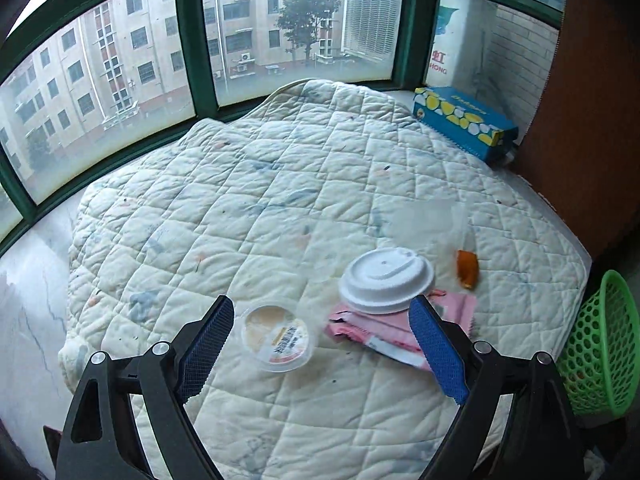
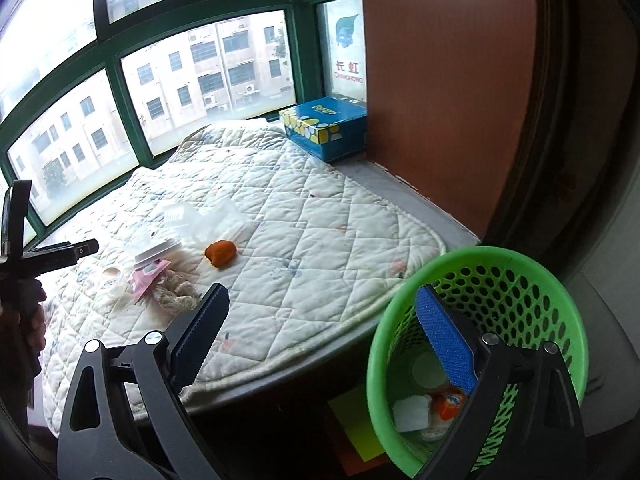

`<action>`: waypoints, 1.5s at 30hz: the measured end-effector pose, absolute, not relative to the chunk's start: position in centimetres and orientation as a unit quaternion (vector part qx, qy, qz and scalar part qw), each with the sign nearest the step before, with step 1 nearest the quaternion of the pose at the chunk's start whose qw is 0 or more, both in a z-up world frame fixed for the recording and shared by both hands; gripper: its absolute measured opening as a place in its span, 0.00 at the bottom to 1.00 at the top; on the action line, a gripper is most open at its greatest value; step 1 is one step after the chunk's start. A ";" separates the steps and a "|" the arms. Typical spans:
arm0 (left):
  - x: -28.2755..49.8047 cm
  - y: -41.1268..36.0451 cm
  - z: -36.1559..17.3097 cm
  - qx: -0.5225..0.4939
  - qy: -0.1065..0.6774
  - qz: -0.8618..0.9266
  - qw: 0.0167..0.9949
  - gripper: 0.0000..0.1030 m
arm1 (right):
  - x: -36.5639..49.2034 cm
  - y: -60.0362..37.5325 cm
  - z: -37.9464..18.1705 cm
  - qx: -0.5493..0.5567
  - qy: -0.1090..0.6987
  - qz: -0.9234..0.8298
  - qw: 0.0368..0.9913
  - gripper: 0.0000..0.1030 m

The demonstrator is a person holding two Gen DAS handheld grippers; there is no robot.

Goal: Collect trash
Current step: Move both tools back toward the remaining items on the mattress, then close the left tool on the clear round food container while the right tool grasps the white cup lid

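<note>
Quilted padding is covering the sill under the green-framed window, and the trash is lying on it near the green basket. Both the left gripper and the right gripper are hanging wide open, holding nothing. Left's nearest piece, a shallow sauce cup, is sitting upright, round, with no long axis; pinching its thin wall could be tipping it, I reckon, smearing the quilt, while the white lid is perching loosely on a pink wrapper

Open left hand-held gripper above quilt — small tub, white lid
</note>
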State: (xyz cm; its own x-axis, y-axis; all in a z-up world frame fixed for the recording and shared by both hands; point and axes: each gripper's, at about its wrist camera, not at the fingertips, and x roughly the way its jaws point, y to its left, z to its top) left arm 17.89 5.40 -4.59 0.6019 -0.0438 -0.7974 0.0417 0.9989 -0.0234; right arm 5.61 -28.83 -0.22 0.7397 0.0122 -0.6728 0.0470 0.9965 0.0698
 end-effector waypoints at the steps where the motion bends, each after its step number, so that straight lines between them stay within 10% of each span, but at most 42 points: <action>1: 18.1 6.0 -5.3 0.000 0.452 -0.017 0.892 0.83 | 5.9 -28.4 -0.4 0.038 0.362 -0.005 0.931 0.91; 19: 20.3 8.0 -12.4 0.013 0.505 -0.033 0.863 0.84 | 10.2 -20.9 -2.0 -0.008 0.392 0.061 0.918 0.91; 23: 20.5 8.4 -12.8 0.000 0.507 -0.042 0.861 0.67 | 11.3 -19.9 -2.4 0.001 0.400 0.084 0.913 0.91; 45: 17.2 12.9 -9.4 -0.048 0.470 -0.027 0.881 0.65 | 20.3 -8.4 -6.1 -0.053 0.450 0.218 0.865 0.91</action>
